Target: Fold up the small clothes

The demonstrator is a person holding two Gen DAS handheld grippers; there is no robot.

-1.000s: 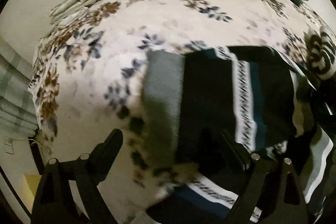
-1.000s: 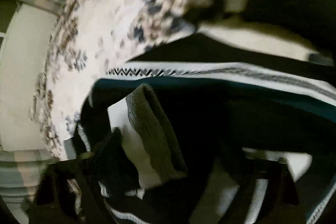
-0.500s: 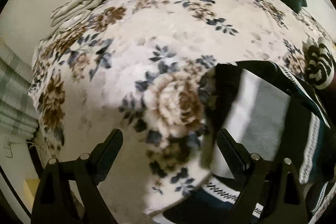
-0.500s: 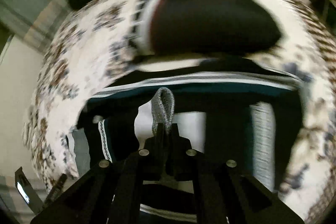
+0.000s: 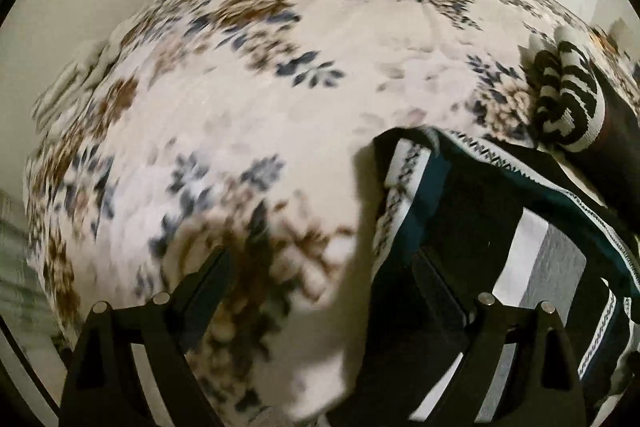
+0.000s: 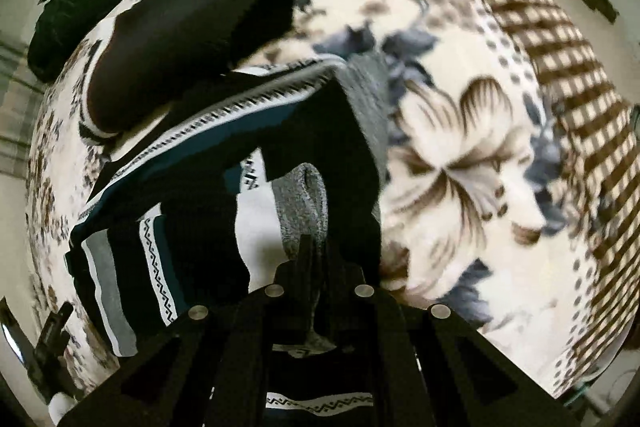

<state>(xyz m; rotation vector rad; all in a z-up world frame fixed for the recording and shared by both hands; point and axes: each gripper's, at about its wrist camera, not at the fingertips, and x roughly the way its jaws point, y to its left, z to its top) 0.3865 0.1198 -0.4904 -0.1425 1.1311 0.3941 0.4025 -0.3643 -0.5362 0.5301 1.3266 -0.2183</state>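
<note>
Our right tool [image 6: 316, 267] is clamped on a grey fold of the striped garment [image 6: 192, 163], its tips buried in cloth. Our left tool [image 5: 320, 287] gapes empty over the blurred floral bed [image 5: 248, 99]; the garment's edge runs behind its right finger.

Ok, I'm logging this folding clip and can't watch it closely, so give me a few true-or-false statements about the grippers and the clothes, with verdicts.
1. The right gripper is shut on the striped garment, pinching its grey cuff. True.
2. The left gripper is clamped on the garment. False: its jaws stand wide open, with nothing between them.
3. The garment lies on a floral blanket. True.
4. A folded black-and-white patterned piece lies on the blanket beyond the garment. True.
5. The blanket is plain white. False: it carries brown and blue flowers.
</note>
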